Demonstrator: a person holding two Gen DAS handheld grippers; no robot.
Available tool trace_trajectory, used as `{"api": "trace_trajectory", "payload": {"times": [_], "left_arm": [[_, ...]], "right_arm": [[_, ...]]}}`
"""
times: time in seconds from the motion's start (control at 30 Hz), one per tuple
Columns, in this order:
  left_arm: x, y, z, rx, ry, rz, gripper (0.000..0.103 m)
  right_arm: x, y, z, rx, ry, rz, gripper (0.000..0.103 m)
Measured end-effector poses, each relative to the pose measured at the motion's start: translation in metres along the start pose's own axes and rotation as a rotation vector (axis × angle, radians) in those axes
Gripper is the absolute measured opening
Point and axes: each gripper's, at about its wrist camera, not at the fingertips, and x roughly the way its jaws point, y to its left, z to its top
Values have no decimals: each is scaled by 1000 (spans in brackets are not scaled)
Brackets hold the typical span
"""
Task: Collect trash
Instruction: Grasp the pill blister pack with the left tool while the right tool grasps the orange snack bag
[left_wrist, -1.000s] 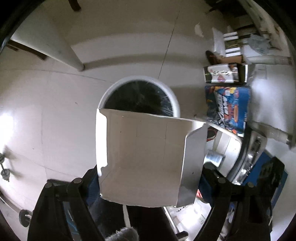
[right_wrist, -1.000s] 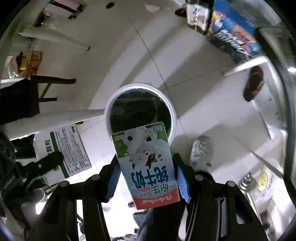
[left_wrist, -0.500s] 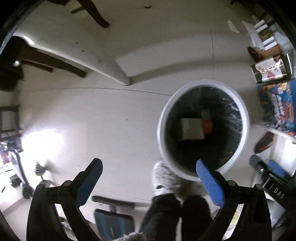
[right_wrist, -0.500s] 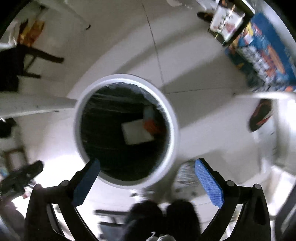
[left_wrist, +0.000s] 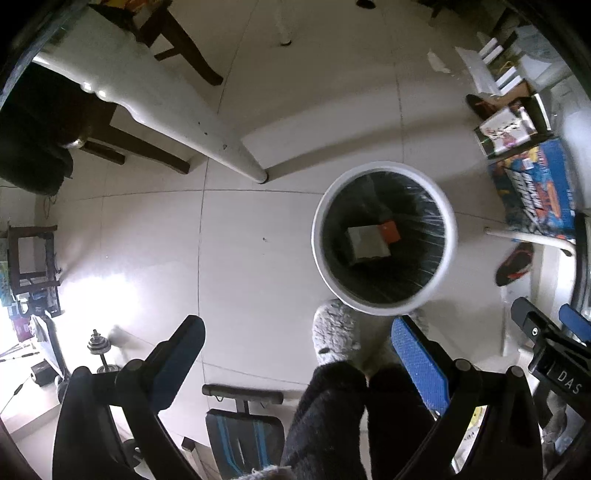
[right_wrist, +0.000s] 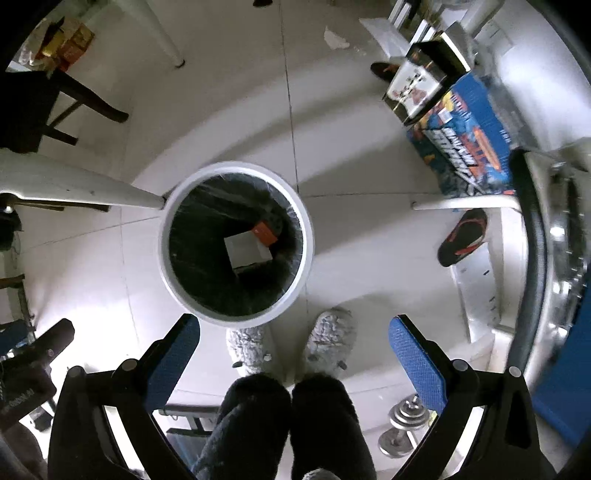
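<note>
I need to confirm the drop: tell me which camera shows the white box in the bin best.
The right wrist view: the white box sits near the middle of the trash bin, brightly lit with crisp edges. The left wrist view shows it too, but greyer and dimmer.

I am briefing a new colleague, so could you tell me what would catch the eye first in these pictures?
The white bin with its black liner stands on the pale floor, a white carton and a milk carton's orange end at its bottom. Both the left gripper and right gripper hang open and empty, above grey fluffy slippers.
</note>
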Motion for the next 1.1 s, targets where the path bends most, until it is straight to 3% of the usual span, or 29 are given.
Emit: {"api": "trace_trajectory", "payload": {"times": [0.37,0.5,0.63,0.7,0.87,1.1], "left_arm": [[-123,11,-21,16,-46,-62,103],[-181,13,-18,24,-98,-85,103],[-239,7,6,41,-194,-108,103],[-260,-2,28,51,-239,-91,103],[-287,-21,92,26,-283,-81,103],[-285,-71,181,-4,-178,-143,103]], "right_arm": [[-144,-2,-27,16,-58,43,103],[-202,-4,-33,63,-63,83,103],[-273,-15,-19,121,-110,127,103],[-309,-25,-2,147,-156,145,103],[-381,-56,67,162,-262,78,103],[-408,-103,189,172,-277,9,103]]}}
